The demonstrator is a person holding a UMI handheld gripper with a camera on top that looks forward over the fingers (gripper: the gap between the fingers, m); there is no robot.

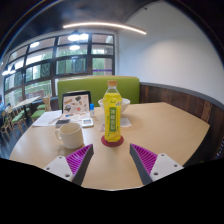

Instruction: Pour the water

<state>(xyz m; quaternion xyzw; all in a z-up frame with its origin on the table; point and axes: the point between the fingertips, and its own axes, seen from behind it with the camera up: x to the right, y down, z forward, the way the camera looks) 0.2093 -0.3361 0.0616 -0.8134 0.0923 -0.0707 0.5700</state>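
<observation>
A: How much room on the tabletop (pixel 165 125)?

B: Plenty; bare wood runs right of the bottle (pixel 113 118) out to the rounded edge.

A: And around it?

B: A laptop (pixel 77 103) behind, a mug (pixel 69 134) left. The hand-held gripper (pixel 112 164) has its fingers apart, the bottle just ahead of them.

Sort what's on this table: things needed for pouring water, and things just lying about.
For the job: bottle on a red coaster, just ahead of the open gripper; white mug beside it.

Lying about: laptop, papers.
</observation>
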